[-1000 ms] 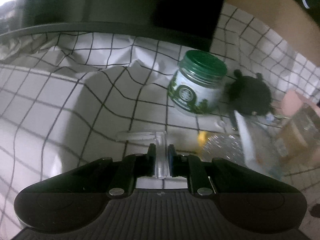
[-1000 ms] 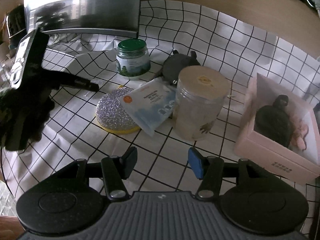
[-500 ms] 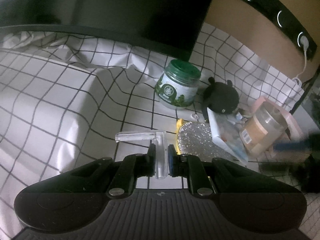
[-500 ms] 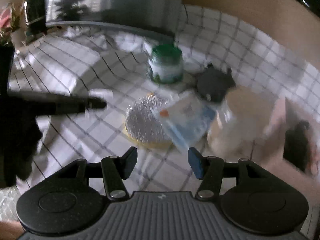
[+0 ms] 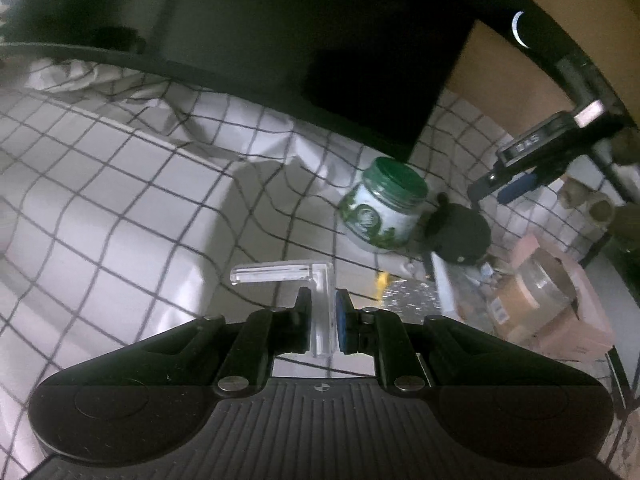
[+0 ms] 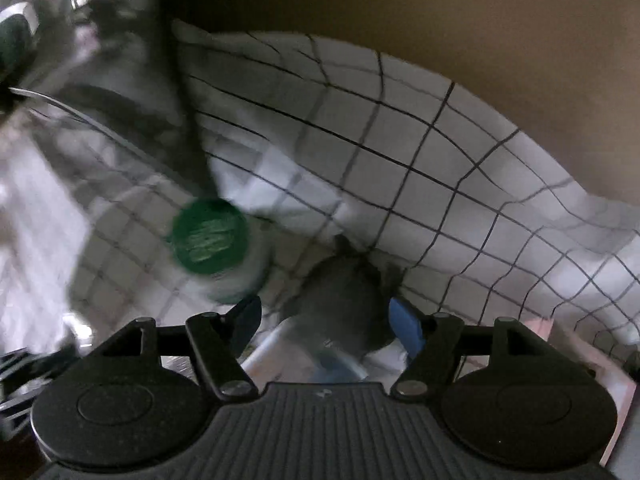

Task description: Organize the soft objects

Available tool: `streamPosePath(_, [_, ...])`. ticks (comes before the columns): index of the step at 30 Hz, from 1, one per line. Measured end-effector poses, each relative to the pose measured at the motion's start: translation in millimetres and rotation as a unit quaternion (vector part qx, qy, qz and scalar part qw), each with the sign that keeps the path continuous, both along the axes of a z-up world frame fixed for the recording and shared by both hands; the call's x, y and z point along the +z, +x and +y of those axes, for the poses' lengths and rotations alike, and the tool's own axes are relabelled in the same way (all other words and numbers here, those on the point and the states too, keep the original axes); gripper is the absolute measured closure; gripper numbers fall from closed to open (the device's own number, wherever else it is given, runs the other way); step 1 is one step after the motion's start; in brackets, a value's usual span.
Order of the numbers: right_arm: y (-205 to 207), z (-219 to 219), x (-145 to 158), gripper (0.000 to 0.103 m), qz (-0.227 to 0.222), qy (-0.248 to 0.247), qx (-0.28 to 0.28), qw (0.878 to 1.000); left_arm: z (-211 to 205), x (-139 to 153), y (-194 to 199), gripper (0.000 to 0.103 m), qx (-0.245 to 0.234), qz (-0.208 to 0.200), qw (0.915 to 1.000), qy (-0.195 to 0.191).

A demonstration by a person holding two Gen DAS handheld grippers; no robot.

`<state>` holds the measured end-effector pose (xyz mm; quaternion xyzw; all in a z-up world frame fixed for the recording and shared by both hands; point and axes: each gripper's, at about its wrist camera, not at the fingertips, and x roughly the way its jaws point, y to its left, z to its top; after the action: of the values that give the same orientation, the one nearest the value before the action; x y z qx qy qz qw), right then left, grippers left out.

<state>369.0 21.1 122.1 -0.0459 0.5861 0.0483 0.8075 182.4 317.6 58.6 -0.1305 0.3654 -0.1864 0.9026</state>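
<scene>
A black plush toy [image 5: 458, 236] lies on the checked cloth beside a green-lidded jar [image 5: 382, 208]. In the right wrist view the plush toy [image 6: 340, 304] sits directly between and just beyond my open right gripper [image 6: 326, 322]; the view is blurred. That right gripper also shows in the left wrist view [image 5: 508, 186], hovering just above the toy. My left gripper [image 5: 322, 320] is shut on a clear L-shaped plastic piece [image 5: 316, 292] above the cloth. A pink box [image 5: 568, 304] stands at the right.
The green-lidded jar [image 6: 216, 246] stands left of the toy. A glittery round sponge [image 5: 408, 300], a flat packet [image 5: 444, 286] and a clear jar with a tan lid [image 5: 536, 292] lie in front of the toy. A dark monitor [image 5: 280, 40] stands behind.
My right gripper has swung forward and down over the black plush toy, still open. My left gripper has shifted slightly, still holding the clear piece.
</scene>
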Motion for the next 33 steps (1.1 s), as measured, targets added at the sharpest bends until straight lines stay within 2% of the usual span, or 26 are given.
streamPosePath(4, [30.8, -14.6, -33.6, 0.032, 0.083, 0.017, -0.024, 0.996, 8.9, -2.9, 1.7, 0.088, 0.012, 0.011, 0.9999, 0.004])
streamPosePath(6, [40.7, -17.0, -45.8, 0.027, 0.098, -0.016, -0.034, 0.994, 10.2, -4.0, 3.1, 0.088, 0.016, 0.014, 0.9998, 0.006])
streamPosePath(9, [50.3, -20.6, -60.3, 0.022, 0.127, -0.005, -0.036, 0.991, 8.2, -5.5, 6.3, 0.088, 0.019, 0.018, 0.9996, 0.008])
streamPosePath(11, [49.8, -20.4, -66.2, 0.022, 0.136, 0.005, -0.047, 0.99, 4.2, -4.4, 7.3, 0.088, 0.017, 0.016, 0.9997, 0.012])
streamPosePath(15, [37.0, -9.2, -56.8, 0.028, 0.113, -0.003, -0.031, 0.993, -3.4, 0.8, 6.7, 0.088, 0.009, 0.007, 0.9998, 0.018])
streamPosePath(19, [10.5, -4.7, -14.7, 0.028, 0.069, 0.022, -0.018, 0.997, -10.6, 15.7, 9.2, 0.088, 0.001, -0.015, 0.9995, 0.026])
streamPosePath(24, [-33.5, -4.6, 60.0, 0.028, -0.019, 0.04, 0.006, 0.999, -20.3, 51.1, 26.9, 0.088, 0.003, -0.059, 0.9979, 0.028])
streamPosePath(29, [-73.6, -30.7, 130.1, 0.028, -0.106, 0.045, -0.004, 0.993, -46.4, 94.0, 39.1, 0.088, -0.015, -0.107, 0.9937, 0.03])
streamPosePath(33, [-111.4, -74.0, 163.2, 0.028, -0.159, 0.042, -0.042, 0.985, -82.8, 123.6, 40.2, 0.088, -0.052, -0.142, 0.9881, 0.028])
